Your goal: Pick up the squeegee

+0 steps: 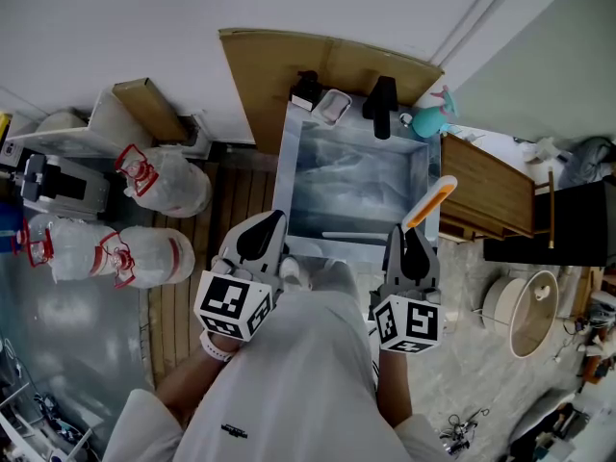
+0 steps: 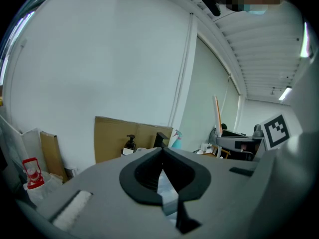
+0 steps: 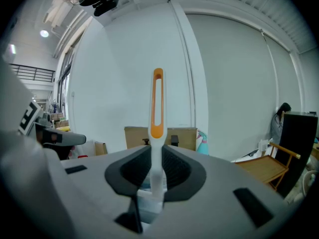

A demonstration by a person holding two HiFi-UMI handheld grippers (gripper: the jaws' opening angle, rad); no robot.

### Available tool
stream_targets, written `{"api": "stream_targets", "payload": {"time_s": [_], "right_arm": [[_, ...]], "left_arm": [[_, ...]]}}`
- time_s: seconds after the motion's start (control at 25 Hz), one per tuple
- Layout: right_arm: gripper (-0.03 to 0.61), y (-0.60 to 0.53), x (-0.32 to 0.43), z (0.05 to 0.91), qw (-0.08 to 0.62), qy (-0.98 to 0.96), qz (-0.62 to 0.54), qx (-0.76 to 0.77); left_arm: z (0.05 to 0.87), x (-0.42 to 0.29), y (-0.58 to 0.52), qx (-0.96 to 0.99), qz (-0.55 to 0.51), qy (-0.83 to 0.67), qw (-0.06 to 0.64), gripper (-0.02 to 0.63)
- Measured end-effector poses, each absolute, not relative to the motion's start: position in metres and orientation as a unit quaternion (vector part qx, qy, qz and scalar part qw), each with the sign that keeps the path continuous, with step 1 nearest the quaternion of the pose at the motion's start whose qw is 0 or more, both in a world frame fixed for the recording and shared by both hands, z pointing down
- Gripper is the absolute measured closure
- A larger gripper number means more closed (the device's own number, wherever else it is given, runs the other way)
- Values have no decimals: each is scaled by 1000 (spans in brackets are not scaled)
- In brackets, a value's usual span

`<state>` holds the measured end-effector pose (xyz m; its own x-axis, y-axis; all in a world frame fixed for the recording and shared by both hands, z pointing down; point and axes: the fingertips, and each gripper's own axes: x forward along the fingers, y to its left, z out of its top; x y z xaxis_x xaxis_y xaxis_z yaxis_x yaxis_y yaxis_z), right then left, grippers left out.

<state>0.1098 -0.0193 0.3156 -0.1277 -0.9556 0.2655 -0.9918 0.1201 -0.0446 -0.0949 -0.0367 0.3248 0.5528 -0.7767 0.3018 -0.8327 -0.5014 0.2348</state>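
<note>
The squeegee has a white and orange slotted handle (image 3: 157, 103) that stands straight up from between the jaws of my right gripper (image 3: 156, 156), which is shut on its white shaft. In the head view the orange handle (image 1: 430, 203) sticks out past the right gripper (image 1: 405, 242) over the near right corner of the sink (image 1: 286, 166). My left gripper (image 1: 262, 234) hovers at the sink's near left corner. Its jaws meet at the tips (image 2: 162, 153) with nothing between them. The squeegee's blade is hidden under the right gripper.
Behind the sink stand a cardboard sheet (image 1: 279, 65), a black pump bottle (image 1: 306, 89), a black faucet (image 1: 382, 106) and a teal spray bottle (image 1: 429, 118). A wooden chair (image 1: 486, 192) is at the right. Wrapped water jugs (image 1: 168, 183) lie on the floor at left.
</note>
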Motion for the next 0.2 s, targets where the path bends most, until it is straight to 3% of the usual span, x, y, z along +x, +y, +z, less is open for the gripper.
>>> {"api": "stream_targets", "payload": {"time_s": [0.2], "right_arm": [[520,-20,110,318,85,-744,110,654]], "left_arm": [[327,-94,-38,862,80,-467,181,611]]}}
